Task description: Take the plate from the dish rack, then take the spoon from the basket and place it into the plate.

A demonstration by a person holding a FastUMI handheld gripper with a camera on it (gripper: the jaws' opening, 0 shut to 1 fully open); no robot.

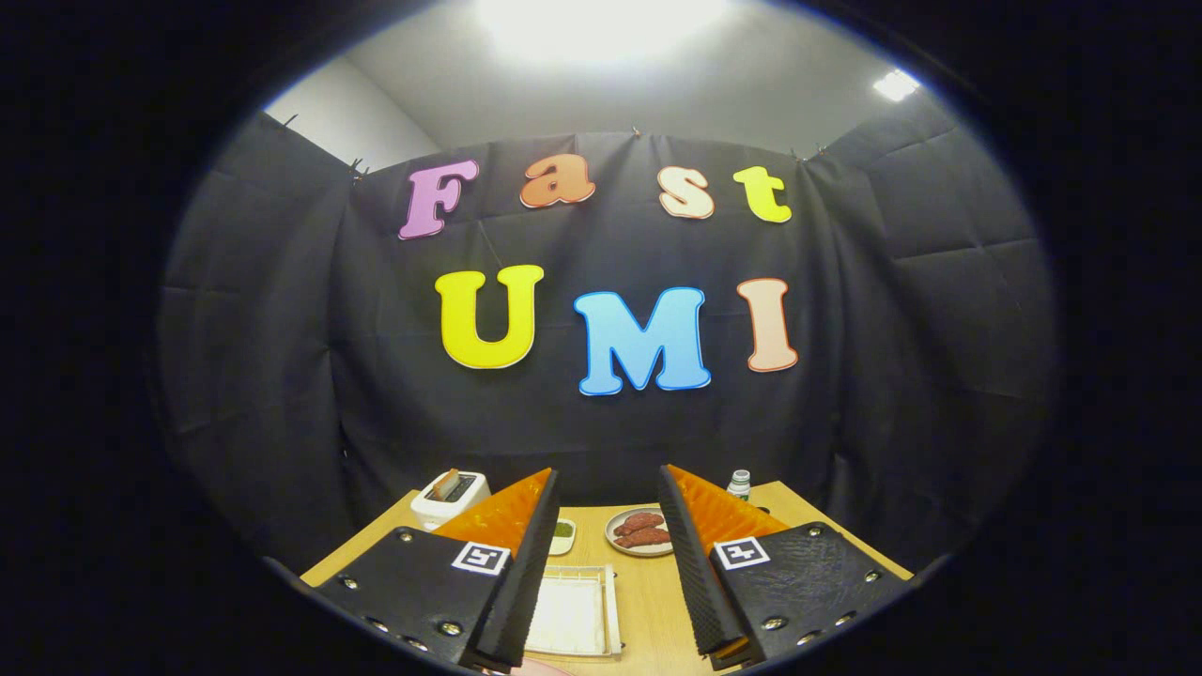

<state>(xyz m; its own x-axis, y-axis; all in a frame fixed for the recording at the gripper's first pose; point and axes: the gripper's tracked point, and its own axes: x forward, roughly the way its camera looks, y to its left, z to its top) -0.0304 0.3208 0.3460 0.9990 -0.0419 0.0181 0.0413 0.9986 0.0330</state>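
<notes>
The tongs [606, 563] hang wide apart and empty above a wooden surface [648, 601], aimed level at the booth wall. Between the two fingers, close below them, lies a white wire-framed tray [573, 615], possibly the dish rack; whether it holds the plate cannot be told, and its near edge is cut off. Beyond the fingers stand a white toaster [449, 498] with a slice in its slot, a small dish of something green [563, 532], a plate of reddish food [640, 531] and a capped bottle [739, 483] partly hidden behind the right finger. No spoon or basket can be made out. By judgement, the first step, fetching the plate, has not begun. The next move calls for tipping the tongs downward to locate the rack's contents, then closing on the plate's rim.
</notes>
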